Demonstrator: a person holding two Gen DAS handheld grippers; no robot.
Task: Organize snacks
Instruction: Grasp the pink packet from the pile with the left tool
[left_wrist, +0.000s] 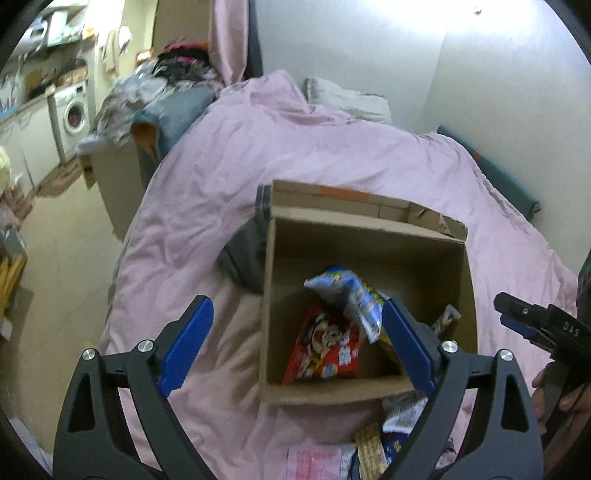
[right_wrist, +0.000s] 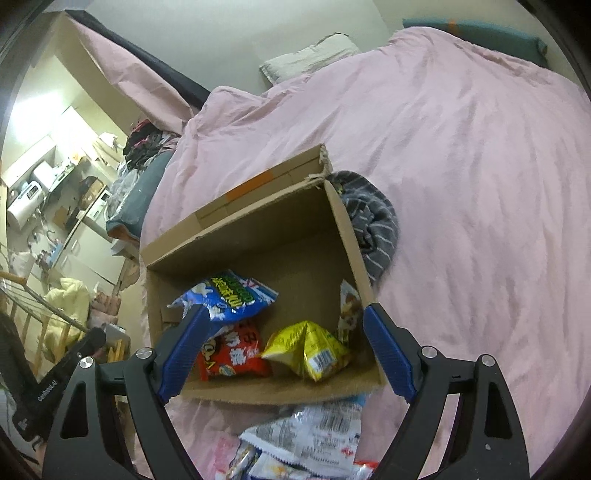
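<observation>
An open cardboard box (right_wrist: 258, 229) sits on a pink duvet (right_wrist: 461, 184). Inside lie a blue snack bag (right_wrist: 229, 295), a red snack bag (right_wrist: 236, 358) and a yellow snack bag (right_wrist: 310, 347); a small packet (right_wrist: 349, 306) leans on the right wall. My right gripper (right_wrist: 286, 308) hangs open above the box's near side, nothing between its blue pads. My left gripper (left_wrist: 297, 301) is open too, over the box's left wall (left_wrist: 269, 295), near the blue bag (left_wrist: 351, 295) and red bag (left_wrist: 325, 350). Several loose snack packets (right_wrist: 314, 435) lie in front of the box.
A grey striped cloth (right_wrist: 373, 225) is tucked against the box's far side. A pillow (right_wrist: 310, 59) lies at the bed's head by the wall. Left of the bed are a heap of clothes (left_wrist: 147, 96), bare floor and a washing machine (left_wrist: 74, 110).
</observation>
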